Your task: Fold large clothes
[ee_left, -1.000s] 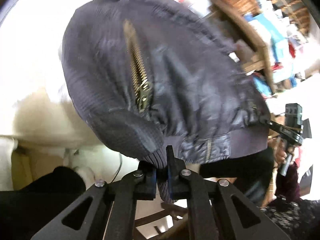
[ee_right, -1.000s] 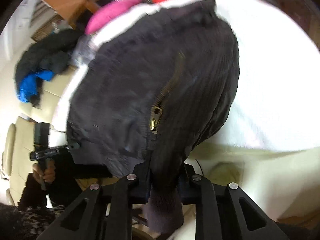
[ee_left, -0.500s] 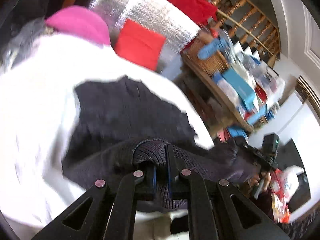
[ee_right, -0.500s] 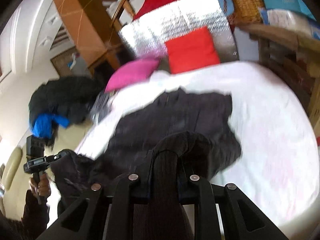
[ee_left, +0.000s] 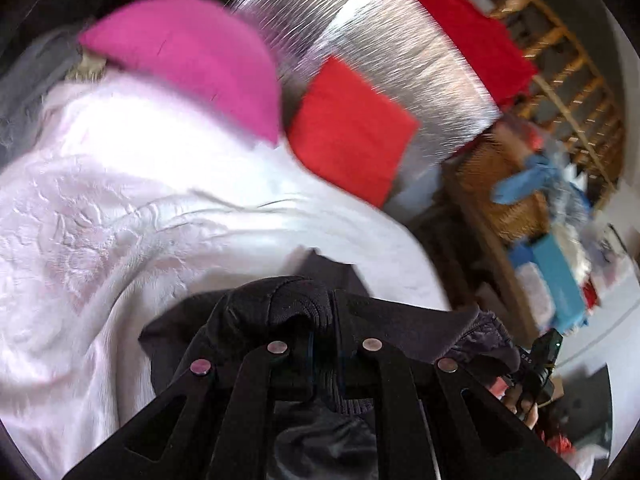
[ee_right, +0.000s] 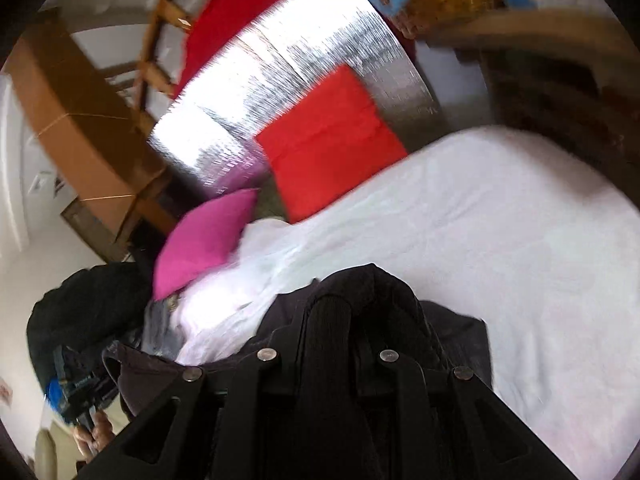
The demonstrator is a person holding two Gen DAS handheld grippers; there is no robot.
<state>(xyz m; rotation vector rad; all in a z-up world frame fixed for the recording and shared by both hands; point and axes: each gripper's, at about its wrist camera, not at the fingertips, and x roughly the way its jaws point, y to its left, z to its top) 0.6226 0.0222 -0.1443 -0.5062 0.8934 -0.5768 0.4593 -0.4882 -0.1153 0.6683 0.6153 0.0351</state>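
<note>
A dark navy jacket with ribbed knit trim lies bunched at the near edge of a white bedspread. My left gripper is shut on a fold of its ribbed trim. In the right wrist view the same jacket spreads low over the bed. My right gripper is shut on a ribbed band of it that runs up between the fingers. Most of the jacket is hidden under the grippers.
A pink pillow and a red pillow lie at the head of the bed against a silver foil panel. A wicker basket and cluttered shelves stand to the right. A dark clothes pile sits on the left.
The jacket hung lifted and filled both views a second ago. Both grippers have carried it forward and down over the bed, so it now lies low and bunched near them.
</note>
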